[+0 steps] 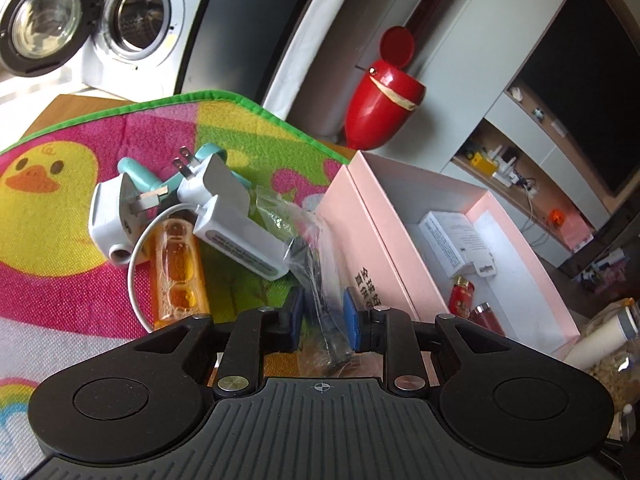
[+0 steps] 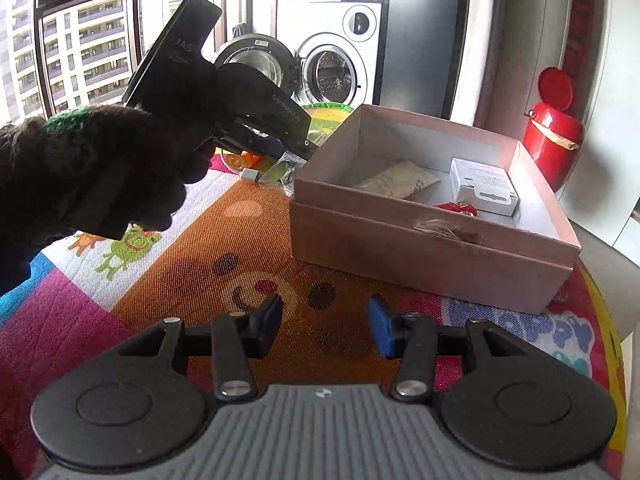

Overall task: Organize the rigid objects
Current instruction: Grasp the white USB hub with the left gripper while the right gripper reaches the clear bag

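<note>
The left hand-held gripper (image 1: 323,316) sits low over the mat, its blue pads (image 1: 352,307) on either side of a clear plastic bag (image 1: 316,264) with something dark inside. What that dark item is stays hard to read through the crinkled film, and the bag's lower end is cut off behind the gripper body. The jaws are close around it, but whether the pads actually press the film I cannot tell.

Just beyond, a heap on the colourful woven play mat (image 1: 60,216): two glossy white plug adapters (image 1: 224,204), a thin white cable (image 1: 134,280) looping round, a translucent orange bottle (image 1: 180,272), and a pale teal plastic piece (image 1: 138,170) half buried under the adapters.

Right beside the bag stands the pink cardboard box (image 1: 362,216), open. Inside it: a small white carton (image 1: 452,240) and two red lighter-like pieces (image 1: 462,298), partly hidden by the gripper.

The right wrist view shows what the left misses: a beige packet (image 2: 396,180) on the box floor, and a scuffed, torn patch on the near box wall. There the gloved left hand (image 2: 92,172) and its gripper are a dark backlit silhouette, fingertips hidden behind the box corner.

The right hand-held gripper (image 2: 324,320) hovers over the mat with jaws wide apart, holding nothing.

Behind: a washing machine (image 1: 136,20) with its door open, and a shiny red lidded bin (image 1: 384,100).
</note>
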A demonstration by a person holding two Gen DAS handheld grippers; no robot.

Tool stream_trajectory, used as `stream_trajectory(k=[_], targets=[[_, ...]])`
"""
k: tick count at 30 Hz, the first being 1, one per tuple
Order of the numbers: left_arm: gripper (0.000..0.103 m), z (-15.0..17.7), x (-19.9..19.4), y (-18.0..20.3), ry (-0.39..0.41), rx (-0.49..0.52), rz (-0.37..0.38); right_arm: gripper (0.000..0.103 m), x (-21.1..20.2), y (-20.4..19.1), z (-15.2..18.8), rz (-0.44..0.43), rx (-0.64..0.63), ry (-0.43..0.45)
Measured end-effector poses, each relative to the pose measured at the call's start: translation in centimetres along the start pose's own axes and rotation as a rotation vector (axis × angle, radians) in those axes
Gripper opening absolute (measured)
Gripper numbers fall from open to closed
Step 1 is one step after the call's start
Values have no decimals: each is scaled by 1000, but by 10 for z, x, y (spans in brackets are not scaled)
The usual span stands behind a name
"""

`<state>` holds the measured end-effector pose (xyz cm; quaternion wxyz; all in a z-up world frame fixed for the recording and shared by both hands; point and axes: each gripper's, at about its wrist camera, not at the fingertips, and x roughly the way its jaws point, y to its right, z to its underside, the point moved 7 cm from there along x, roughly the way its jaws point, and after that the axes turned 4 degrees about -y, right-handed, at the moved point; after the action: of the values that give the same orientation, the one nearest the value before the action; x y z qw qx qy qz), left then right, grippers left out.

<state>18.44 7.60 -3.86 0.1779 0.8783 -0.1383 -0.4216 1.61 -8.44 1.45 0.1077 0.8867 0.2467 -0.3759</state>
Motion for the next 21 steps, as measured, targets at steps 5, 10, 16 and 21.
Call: stream_trajectory(k=[5, 10, 16, 21], targets=[[26, 46, -34, 7, -74, 19, 83, 47, 3, -14, -9, -57, 3, 7], [28, 80, -56, 18, -181, 111, 178, 47, 7, -29, -14, -76, -31, 4], [28, 40, -72, -1, 54, 64, -28, 48, 7, -36, -10, -74, -43, -4], [28, 1, -47, -24, 127, -145, -118, 48, 6, -37, -6, -64, -50, -6]])
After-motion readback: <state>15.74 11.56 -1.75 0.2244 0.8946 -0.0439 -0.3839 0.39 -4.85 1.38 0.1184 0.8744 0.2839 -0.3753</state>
